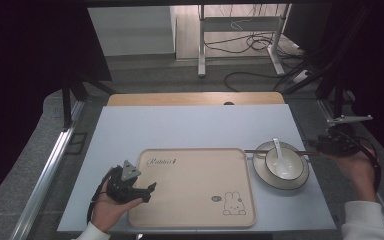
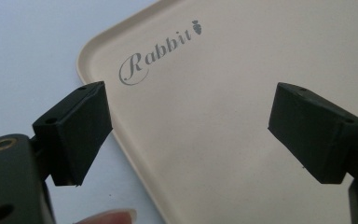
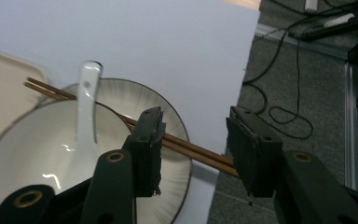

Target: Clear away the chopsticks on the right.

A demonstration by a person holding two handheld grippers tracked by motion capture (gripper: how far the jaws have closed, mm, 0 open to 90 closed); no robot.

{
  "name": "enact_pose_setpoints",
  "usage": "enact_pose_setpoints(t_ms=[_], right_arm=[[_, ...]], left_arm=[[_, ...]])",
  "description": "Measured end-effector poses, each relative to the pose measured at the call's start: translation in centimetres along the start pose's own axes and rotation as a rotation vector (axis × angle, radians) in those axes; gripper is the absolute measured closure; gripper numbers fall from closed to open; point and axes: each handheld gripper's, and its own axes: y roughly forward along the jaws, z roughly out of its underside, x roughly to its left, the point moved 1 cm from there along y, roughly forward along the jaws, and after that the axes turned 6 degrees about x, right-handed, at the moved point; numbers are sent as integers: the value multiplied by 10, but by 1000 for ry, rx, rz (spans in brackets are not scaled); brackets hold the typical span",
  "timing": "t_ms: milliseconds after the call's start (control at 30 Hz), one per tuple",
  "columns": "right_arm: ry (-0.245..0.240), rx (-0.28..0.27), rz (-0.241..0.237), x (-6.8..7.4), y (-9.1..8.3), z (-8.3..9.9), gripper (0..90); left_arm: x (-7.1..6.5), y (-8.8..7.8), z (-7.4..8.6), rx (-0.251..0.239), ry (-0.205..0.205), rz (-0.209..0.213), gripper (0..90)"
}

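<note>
Right gripper (image 3: 193,149) straddling chopsticks (image 3: 186,148), jaws apart, nothing clamped.
Chopsticks bridged across plate (image 1: 261,172) behind bowl (image 1: 283,162), presumably for pickup; left gripper (image 2: 191,135) wide open, empty, over tray (image 2: 214,93).

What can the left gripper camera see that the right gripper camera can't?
Left gripper view: the grey word Rabbit with a small carrot, printed on the beige plastic tray, and open tongs.

Right gripper view: a white ceramic spoon in a white bowl on a dark-rimmed plate, and brown wooden chopsticks between open tongs.

Both: tray, pale blue tabletop.
</note>
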Motion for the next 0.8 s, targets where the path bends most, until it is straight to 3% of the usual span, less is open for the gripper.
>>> enact_pose_setpoints(t_ms=[233, 400, 633, 800], right_arm=[[-26, 62, 16, -11, 19, -2, 693], [-39, 105, 4, -18, 39, -5, 876], [-36, 158, -6, -25, 68, -8, 892], [-64, 199, -10, -22, 86, -9, 892]], left_arm=[[0, -1, 0, 3, 3, -1, 130], [-1, 0, 0, 6, 9, 0, 129], [0, 1, 0, 13, 2, -1, 130], [-1, 2, 0, 19, 3, 0, 131]])
